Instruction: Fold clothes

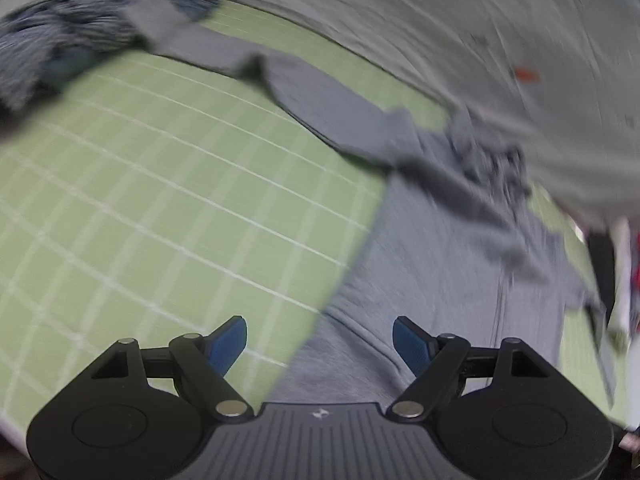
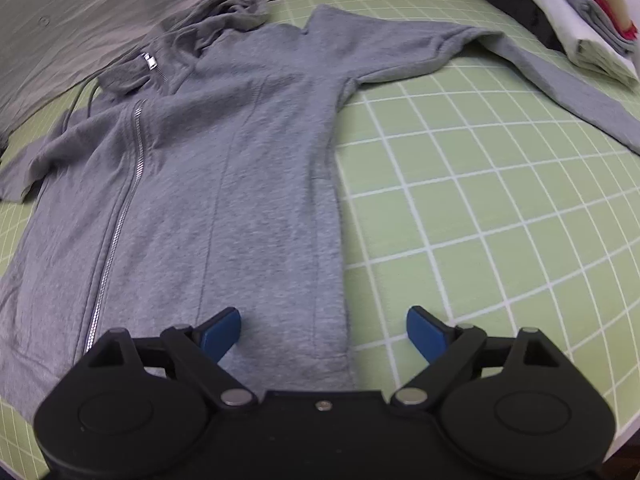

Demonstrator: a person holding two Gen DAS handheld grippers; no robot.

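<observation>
Barely begun — grey zip-front cotton hoodie (image 2: 224, 184) spread flat and unfolded on green gridded cutting mat (image 2: 500, 220), left gripper (image 1: 320, 340) and right gripper (image 2: 323, 332) both gaping empty over its hem — every fold left.

This is looking like a home sewing or laundry corner: a green gridded cutting mat (image 2: 480, 200) is covering the bench, with a stack of folded clothes (image 2: 580, 20) sitting at the mat's far right corner
</observation>
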